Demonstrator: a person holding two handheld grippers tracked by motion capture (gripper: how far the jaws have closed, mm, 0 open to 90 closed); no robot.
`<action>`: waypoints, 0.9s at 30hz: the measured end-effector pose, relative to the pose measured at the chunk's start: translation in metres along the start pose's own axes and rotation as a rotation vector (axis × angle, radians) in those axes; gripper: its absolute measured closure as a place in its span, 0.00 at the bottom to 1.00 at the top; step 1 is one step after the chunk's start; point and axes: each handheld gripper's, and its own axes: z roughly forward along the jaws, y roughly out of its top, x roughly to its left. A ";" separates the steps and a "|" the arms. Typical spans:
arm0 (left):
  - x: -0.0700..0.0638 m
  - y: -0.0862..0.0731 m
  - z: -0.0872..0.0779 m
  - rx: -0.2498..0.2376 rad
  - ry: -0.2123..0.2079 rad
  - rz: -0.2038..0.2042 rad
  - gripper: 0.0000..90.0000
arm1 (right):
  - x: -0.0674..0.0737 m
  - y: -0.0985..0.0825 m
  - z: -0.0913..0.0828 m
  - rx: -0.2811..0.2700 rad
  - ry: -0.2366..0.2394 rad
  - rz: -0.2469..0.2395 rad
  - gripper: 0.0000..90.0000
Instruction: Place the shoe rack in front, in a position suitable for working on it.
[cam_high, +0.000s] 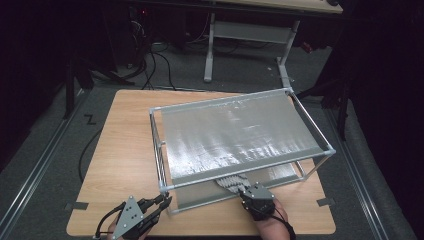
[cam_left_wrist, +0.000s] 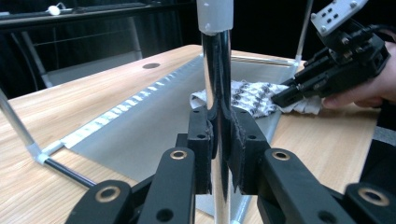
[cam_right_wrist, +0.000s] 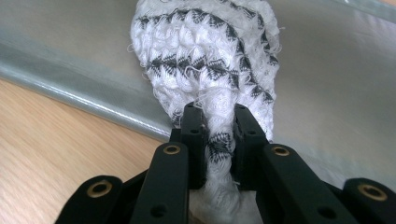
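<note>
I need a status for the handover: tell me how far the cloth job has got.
Done: left tongs are clamped on the rack's post, and right tongs have pinched the cloth. In hand: the cloth lies bunched on the lower sheet. Left: the top sheet bears nothing yet.

Overhead view; two close finger-mounted views

One patterned cloth (cam_right_wrist: 205, 60) and one metal frame rack (cam_high: 162, 150) sit on one table (cam_high: 125, 150). Two grippers work there: left gripper (cam_high: 162, 202), right gripper (cam_high: 240, 192).
</note>
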 end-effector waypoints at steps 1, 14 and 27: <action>0.002 0.000 -0.001 0.001 0.007 -0.003 0.89 | 0.002 0.002 0.003 -0.006 0.011 -0.004 0.87; 0.039 -0.014 -0.047 0.005 0.218 -0.081 0.89 | 0.039 0.039 0.029 -0.091 0.108 -0.090 0.87; 0.051 -0.016 -0.052 0.008 0.235 -0.083 0.89 | -0.043 -0.009 -0.076 -0.216 -0.168 0.110 0.87</action>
